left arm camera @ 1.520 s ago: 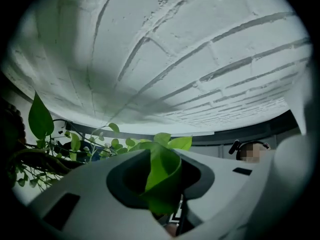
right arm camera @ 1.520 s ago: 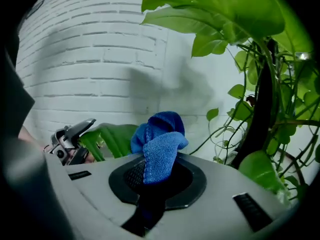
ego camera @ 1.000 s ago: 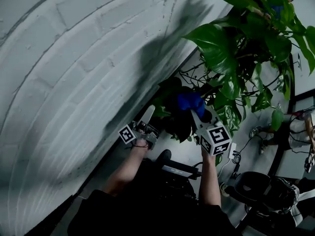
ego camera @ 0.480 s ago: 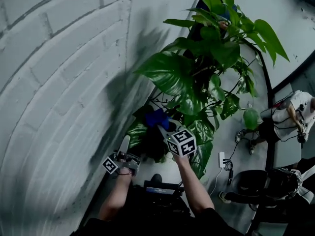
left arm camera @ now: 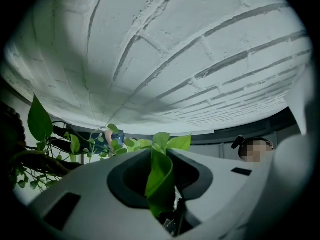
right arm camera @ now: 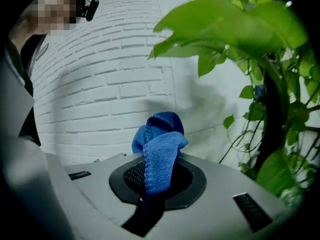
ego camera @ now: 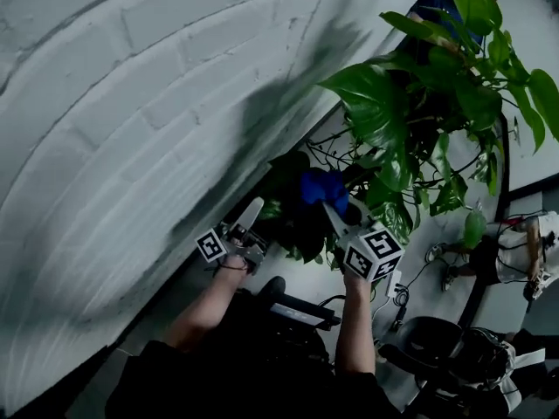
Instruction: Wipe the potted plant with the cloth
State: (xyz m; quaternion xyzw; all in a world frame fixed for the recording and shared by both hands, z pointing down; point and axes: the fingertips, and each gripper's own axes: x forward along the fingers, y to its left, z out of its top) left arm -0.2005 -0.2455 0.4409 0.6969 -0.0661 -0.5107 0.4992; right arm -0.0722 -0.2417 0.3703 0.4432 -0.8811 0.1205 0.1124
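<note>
1. Here, the left claw [ego camera: 251, 209] was closed on a green leaf [left arm camera: 160, 176] of the potted plant [ego camera: 410, 103]. In the left gripper view the leaf stood folded lengthwise between the two jaws, with its tip rising above them.
2. The right claw [ego camera: 334, 215] was clamped shut on a blue cloth [right arm camera: 159, 154], whose bunched free end stuck out past the jaws.
3. In the head view the cloth sat low in the plant, among the dark lower leaves and just right of the left claw. Whether it touched a leaf could not be told.
4. The plant stood close against a white-painted brick wall [ego camera: 131, 103]. Its large glossy leaves spread up and to the right, and thin bare stems trailed beneath them. The pot itself was lost in shadow.
5. Both claws pointed in toward the lower foliage, with the two forearms side by side. The right claw's marker cube [ego camera: 374, 253] sat just above the hand.
6. A person [ego camera: 511, 256] was down on the floor at the right edge, well apart from the plant, and cables [ego camera: 403, 299] lay on the floor nearer the claws.
</note>
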